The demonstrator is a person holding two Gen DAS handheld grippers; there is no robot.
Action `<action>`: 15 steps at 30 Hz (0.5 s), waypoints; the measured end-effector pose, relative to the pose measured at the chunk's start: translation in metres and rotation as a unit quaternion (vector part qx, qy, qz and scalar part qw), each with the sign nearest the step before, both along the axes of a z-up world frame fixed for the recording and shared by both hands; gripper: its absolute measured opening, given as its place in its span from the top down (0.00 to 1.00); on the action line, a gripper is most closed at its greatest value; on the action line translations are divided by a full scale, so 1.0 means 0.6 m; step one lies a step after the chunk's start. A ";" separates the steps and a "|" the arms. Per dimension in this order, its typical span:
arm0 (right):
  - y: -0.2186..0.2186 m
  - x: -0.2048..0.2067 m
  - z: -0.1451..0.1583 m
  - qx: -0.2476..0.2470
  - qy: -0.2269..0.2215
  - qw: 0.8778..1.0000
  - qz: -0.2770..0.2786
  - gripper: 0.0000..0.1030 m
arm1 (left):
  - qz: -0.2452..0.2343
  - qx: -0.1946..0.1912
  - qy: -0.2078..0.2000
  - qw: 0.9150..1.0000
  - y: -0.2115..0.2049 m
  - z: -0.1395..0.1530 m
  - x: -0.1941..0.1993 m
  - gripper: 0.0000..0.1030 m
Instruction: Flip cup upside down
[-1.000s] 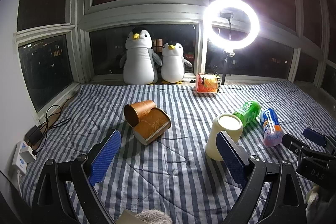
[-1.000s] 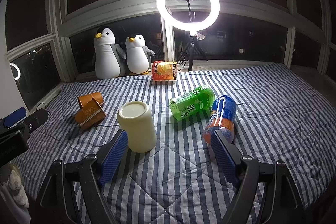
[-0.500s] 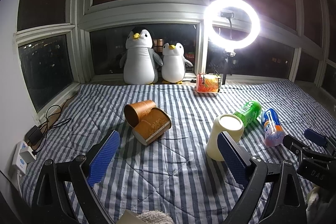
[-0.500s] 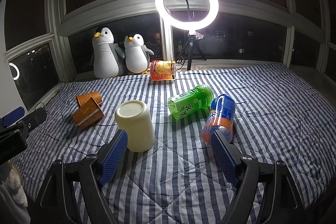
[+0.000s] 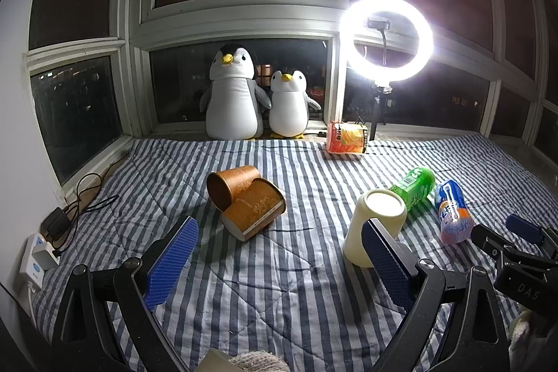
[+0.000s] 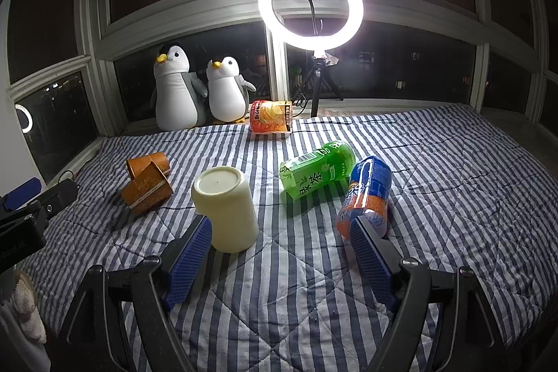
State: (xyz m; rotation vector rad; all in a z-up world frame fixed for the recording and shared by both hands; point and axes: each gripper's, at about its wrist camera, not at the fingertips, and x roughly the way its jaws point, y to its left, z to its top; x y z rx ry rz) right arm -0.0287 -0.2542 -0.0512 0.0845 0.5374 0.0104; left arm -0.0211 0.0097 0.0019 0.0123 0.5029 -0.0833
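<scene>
Over the last second my right gripper (image 6: pixel 279 253) is easing back, its jaws gaping and empty. The cream cup (image 6: pixel 226 208), at lower centre of the frame, is standing base-up, so I'm judging the flip done. My left gripper (image 5: pixel 279 253) is hanging spread apart too.

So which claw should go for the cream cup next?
Probably the right claw. It is open, with the cream cup just beyond its left finger. The left claw, also open, sees the cup behind its right finger, off to its right side, needing a wider swing across.
</scene>
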 end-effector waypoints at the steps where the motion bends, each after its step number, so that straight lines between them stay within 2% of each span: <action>1: 0.000 0.000 0.000 0.000 0.000 1.000 0.000 0.24 | 0.000 0.000 0.000 1.000 0.000 0.000 0.000 0.06; 15: -0.003 0.000 -0.004 0.001 0.003 1.000 -0.002 0.24 | 0.000 0.000 0.000 1.000 0.001 -0.001 0.000 0.06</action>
